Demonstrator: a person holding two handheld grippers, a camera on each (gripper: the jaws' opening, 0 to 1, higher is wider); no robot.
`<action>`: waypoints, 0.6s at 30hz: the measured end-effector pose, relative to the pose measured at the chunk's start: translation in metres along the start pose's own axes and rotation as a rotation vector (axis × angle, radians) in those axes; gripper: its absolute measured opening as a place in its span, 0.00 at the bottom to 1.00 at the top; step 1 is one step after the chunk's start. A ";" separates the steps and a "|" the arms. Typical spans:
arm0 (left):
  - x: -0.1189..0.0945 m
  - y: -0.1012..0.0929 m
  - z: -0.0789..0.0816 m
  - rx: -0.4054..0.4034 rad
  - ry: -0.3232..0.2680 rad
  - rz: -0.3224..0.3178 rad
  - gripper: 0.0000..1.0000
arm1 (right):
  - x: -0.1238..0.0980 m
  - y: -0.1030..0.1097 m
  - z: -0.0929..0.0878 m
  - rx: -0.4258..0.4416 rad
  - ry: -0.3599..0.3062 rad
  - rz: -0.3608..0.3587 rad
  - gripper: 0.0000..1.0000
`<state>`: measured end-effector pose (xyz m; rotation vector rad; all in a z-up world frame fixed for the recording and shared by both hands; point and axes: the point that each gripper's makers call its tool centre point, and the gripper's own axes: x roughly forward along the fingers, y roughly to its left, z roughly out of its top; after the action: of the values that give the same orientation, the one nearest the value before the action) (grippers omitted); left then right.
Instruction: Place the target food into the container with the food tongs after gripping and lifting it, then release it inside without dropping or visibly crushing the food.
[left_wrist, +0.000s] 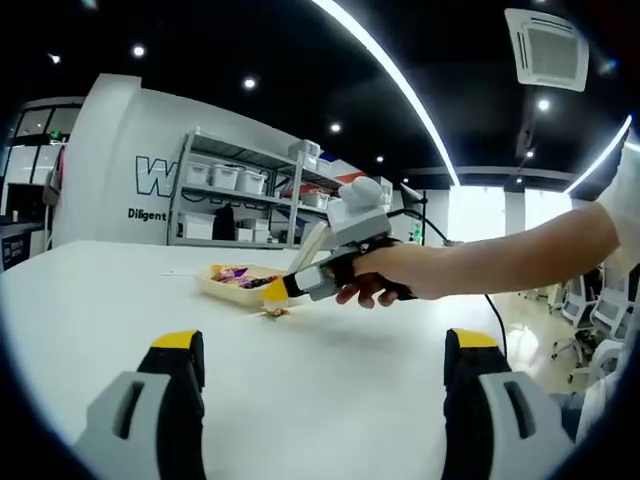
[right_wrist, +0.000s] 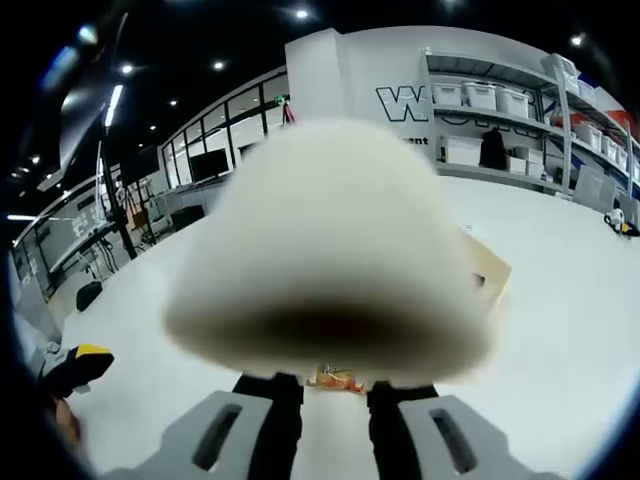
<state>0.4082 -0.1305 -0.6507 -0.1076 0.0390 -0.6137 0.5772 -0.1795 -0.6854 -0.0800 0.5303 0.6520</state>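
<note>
My left gripper (left_wrist: 325, 345) is open, its yellow-tipped jaws wide apart over the white table (left_wrist: 120, 300) with nothing between them. Ahead, a hand holds my right gripper (left_wrist: 290, 287), which points down at a shallow yellowish container (left_wrist: 232, 283) holding purple and dark food. A small orange-brown food piece (left_wrist: 275, 311) lies on the table just in front of the container. In the right gripper view, my right gripper (right_wrist: 335, 392) has its jaws close together on cream food tongs (right_wrist: 330, 260), which are blurred and very near the lens. The small food piece (right_wrist: 335, 378) shows just under them.
The container's wooden edge (right_wrist: 492, 270) peeks out to the right of the tongs. The left gripper's yellow tip (right_wrist: 82, 364) sits at the lower left. Metal shelves with white bins (left_wrist: 230, 200) stand behind the table. Office chairs (left_wrist: 590, 320) are off to the right.
</note>
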 end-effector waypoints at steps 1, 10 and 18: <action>0.000 -0.001 0.000 0.001 0.000 0.000 0.99 | -0.002 0.001 -0.001 -0.010 0.007 0.003 0.18; 0.000 -0.005 -0.001 0.006 0.002 -0.017 0.98 | -0.029 0.001 -0.018 -0.071 0.065 0.046 0.18; 0.000 -0.006 -0.002 0.019 0.007 -0.019 0.98 | -0.061 -0.003 -0.020 -0.011 0.087 0.119 0.18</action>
<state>0.4047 -0.1356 -0.6519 -0.0871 0.0388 -0.6333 0.5294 -0.2210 -0.6728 -0.0884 0.6188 0.7700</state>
